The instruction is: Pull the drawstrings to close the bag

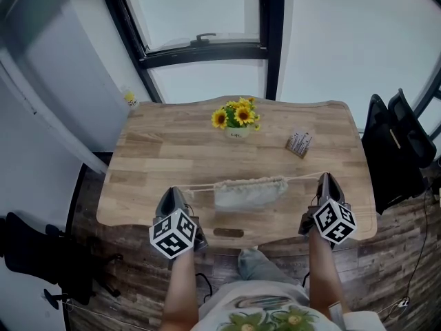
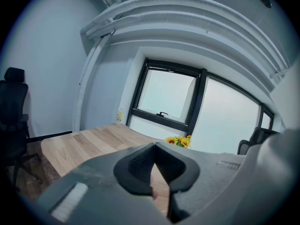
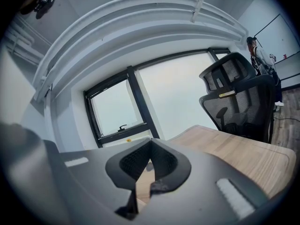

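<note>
fingers [image 2: 137,167] on the left gripper [image 1: 173,193] are pressed tight together, and so are the fingers [image 3: 166,165] on the right gripper [image 1: 326,179]. each pair pinches a thin string. the left string [image 1: 200,186] runs from the tip of the left gripper to the bag [image 1: 249,193]. the right string [image 1: 303,177] runs from the bag to the tip of the right gripper. both strings look pulled straight. the bag is small and pale. it lies on the wooden bench [image 1: 158,150] between the two grippers, near the front edge. its top is bunched up into little folds. behind the bag stands a little pot of yellow flowers [image 1: 236,119]. a small box [image 1: 299,143] lies near the pot, to its right. a black chair [image 1: 398,150] stands beside the bench on the right.
</note>
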{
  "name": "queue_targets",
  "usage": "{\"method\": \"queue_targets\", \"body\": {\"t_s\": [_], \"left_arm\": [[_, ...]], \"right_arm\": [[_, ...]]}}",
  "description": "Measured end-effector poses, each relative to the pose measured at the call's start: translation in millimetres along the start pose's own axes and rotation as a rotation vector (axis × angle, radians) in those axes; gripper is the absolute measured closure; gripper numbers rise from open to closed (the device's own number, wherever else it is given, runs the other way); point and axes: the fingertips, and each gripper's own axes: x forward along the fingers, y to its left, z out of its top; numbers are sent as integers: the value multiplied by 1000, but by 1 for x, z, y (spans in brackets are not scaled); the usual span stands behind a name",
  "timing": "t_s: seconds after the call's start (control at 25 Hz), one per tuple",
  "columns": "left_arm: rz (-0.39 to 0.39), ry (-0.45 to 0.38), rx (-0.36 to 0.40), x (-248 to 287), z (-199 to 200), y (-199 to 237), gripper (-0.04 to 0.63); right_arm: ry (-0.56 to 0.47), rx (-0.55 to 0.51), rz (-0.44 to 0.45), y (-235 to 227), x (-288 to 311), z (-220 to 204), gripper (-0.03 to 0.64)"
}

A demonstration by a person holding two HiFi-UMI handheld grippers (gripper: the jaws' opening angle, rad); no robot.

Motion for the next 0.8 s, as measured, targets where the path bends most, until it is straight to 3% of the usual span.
{"method": "queue_targets", "body": {"t_s": [0.64,0.8], "left_arm": [[2,11,-14,5,-4,4,589],[1,19,-4,6,-7,4,588]], "right_arm": [[-29,2,-21,-8,-3,3,615],[-24,49,-35,-15,-4,-1,615]]}}
